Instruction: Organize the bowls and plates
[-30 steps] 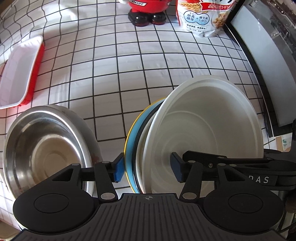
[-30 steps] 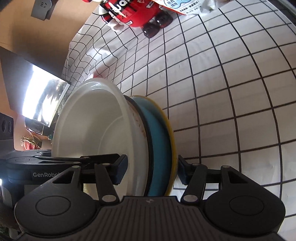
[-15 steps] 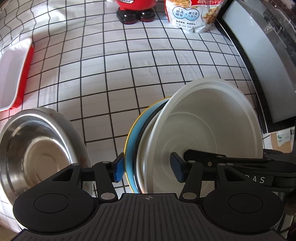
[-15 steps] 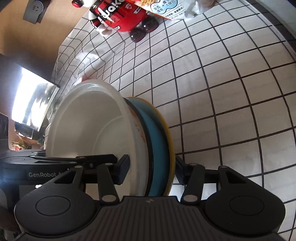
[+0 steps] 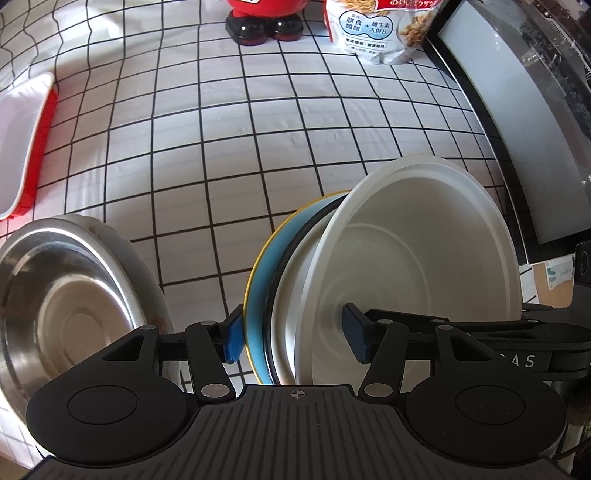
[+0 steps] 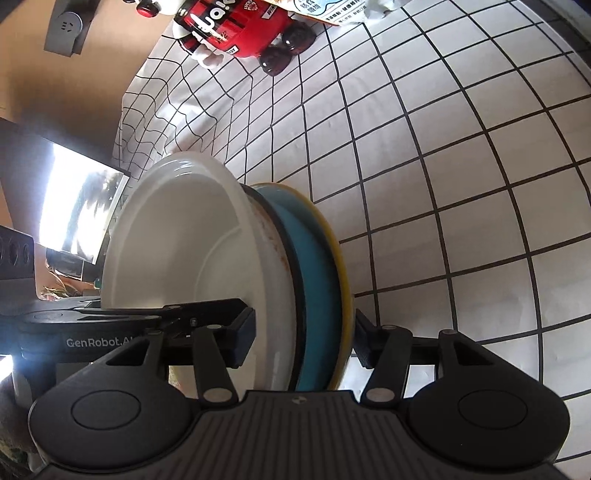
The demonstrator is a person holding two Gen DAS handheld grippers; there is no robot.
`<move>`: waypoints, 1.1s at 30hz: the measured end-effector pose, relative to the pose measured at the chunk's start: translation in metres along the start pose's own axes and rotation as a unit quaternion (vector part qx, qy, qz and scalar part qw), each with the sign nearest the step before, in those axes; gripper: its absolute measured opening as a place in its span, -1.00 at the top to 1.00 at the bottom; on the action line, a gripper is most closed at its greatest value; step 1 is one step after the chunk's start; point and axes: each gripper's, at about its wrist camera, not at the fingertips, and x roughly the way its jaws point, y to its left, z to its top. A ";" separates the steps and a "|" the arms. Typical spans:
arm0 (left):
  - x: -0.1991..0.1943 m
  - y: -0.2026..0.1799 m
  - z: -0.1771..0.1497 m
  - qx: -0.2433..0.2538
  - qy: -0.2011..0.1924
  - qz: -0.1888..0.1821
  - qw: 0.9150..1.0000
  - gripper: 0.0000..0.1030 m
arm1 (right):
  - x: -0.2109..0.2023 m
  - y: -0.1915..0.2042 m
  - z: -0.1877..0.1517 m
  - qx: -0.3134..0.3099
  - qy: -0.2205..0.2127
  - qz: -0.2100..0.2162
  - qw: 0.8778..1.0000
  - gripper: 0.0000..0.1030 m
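Right now I am holding a nested stack of dishes on edge between both of my tongs, lifted above the white tablecloth [image 5: 258, 122] with its black grid. My left gripper [image 5: 293, 338] is pinching the stack: its left blue pad is pressing on the yellow-rimmed blue plate [image 5: 258, 295], and its right pad is sitting against the inside of the white bowl [image 5: 424, 266]. My right gripper [image 6: 303, 341] is straddling the same stack from the other side, one pad lying in the white bowl [image 6: 177, 258] and the other sitting behind the yellow edge of the blue plate [image 6: 317, 277]. Its jaws have just been opening a little with the stack between them; both pads are looking to be touching the dishes, though the far one is partly hidden. Between bowl and blue plate a white dish with a black rim [image 5: 291, 280] is showing, with orange smears along its wall in the right wrist view. Beside the stack, to its left in my left wrist view, a steel bowl [image 5: 70, 302] is sitting on the cloth. Farther off a red tray with a white inside [image 5: 22, 140] is lying at the left edge, and a red figure [image 5: 264, 14] and a cereal bag [image 5: 376, 29] are standing at the far end.
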 end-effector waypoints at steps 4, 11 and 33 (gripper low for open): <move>-0.001 0.000 -0.001 0.000 0.003 0.001 1.000 -0.12 | 0.001 0.001 0.000 0.001 0.008 0.000 1.000 -0.07; -0.001 0.000 -0.001 -0.008 0.005 0.000 1.000 -0.12 | 0.001 0.001 0.001 0.003 0.014 -0.003 1.000 -0.07; -0.071 0.036 0.010 -0.008 -0.023 0.004 1.000 -0.11 | -0.004 0.075 0.016 -0.027 0.014 -0.002 1.000 -0.07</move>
